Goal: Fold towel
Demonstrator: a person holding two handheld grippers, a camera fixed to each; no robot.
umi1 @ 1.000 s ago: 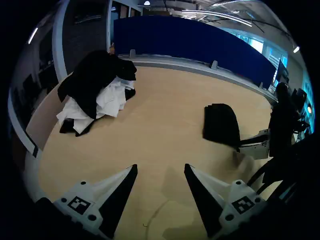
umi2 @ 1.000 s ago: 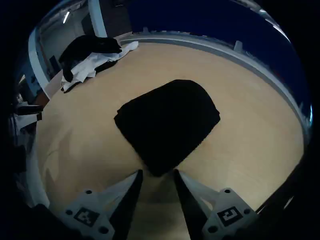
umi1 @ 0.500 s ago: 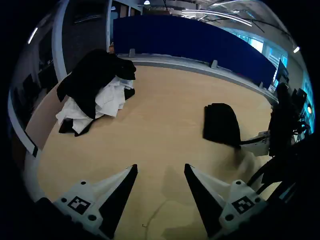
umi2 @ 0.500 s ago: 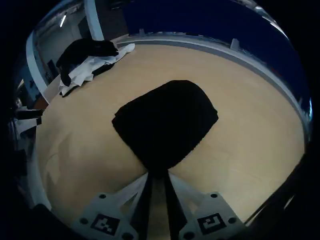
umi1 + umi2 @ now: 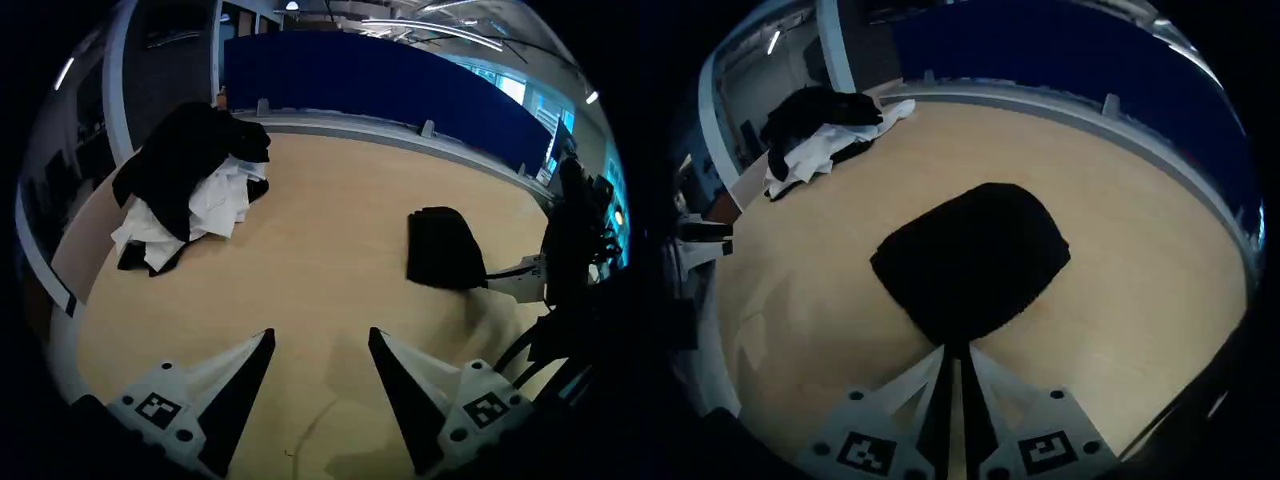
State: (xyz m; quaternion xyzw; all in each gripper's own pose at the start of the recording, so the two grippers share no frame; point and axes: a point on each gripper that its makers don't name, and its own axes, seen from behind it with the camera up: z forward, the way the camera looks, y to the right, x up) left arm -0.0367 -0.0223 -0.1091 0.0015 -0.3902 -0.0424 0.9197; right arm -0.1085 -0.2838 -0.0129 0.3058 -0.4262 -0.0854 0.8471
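The right claw (image 5: 956,356) is clenched on the near corner of the black towel (image 5: 972,256), lying compact at mid-frame on the surface (image 5: 1136,264). The left claw (image 5: 320,332) hangs released, lower centre, well apart. Seemingly a final fold or repositioning: next, lift that corner without dragging the layers open.

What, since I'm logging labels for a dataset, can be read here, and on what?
None: no words, numbers or brands are legible.
The left tongs and right tongs bear only black-and-white square markers, no letters.
The black towel shows no print.
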